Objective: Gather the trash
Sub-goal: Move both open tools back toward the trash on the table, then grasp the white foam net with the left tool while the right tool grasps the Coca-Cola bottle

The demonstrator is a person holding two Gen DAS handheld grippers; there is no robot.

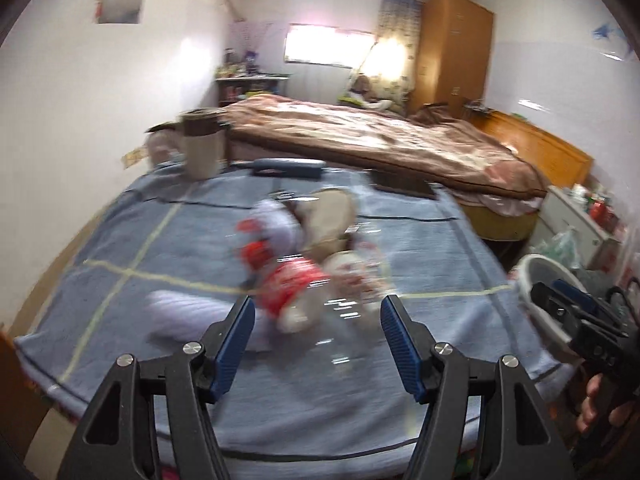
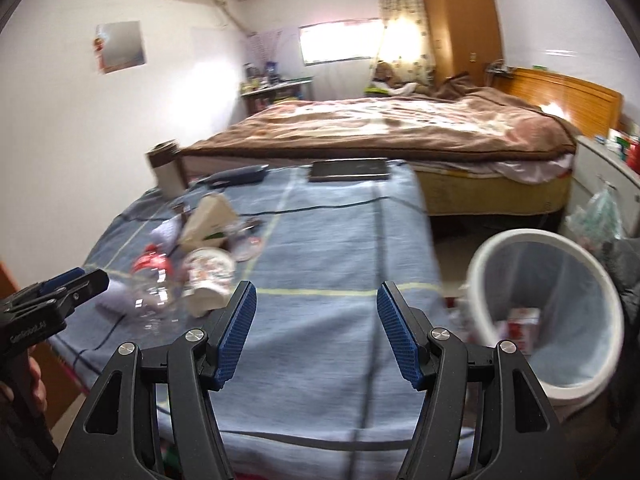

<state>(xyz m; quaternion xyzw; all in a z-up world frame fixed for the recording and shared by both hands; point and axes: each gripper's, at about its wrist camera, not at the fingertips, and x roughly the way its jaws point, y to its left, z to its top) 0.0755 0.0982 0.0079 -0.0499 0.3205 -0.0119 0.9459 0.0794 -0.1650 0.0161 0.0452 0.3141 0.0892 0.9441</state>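
Observation:
Trash lies in a heap on a table under a blue cloth [image 1: 420, 248]: a clear plastic bottle with a red label [image 1: 296, 288] [image 2: 154, 276], a patterned paper cup on its side [image 2: 208, 276], a beige carton [image 1: 328, 216] [image 2: 208, 216] and white tissue [image 1: 188, 312]. My left gripper [image 1: 318, 334] is open and empty, just short of the bottle. My right gripper [image 2: 314, 322] is open and empty over the cloth, right of the heap. A white bin [image 2: 548, 308] with a red and white box inside stands to the right of the table.
A brown-topped white jar [image 1: 202, 144], a dark blue case [image 1: 288, 168] and a dark flat tablet [image 2: 350, 170] sit at the table's far edge. A bed with a brown blanket [image 2: 400, 128] lies beyond. A plastic bag [image 2: 600, 212] hangs on a white cabinet at right.

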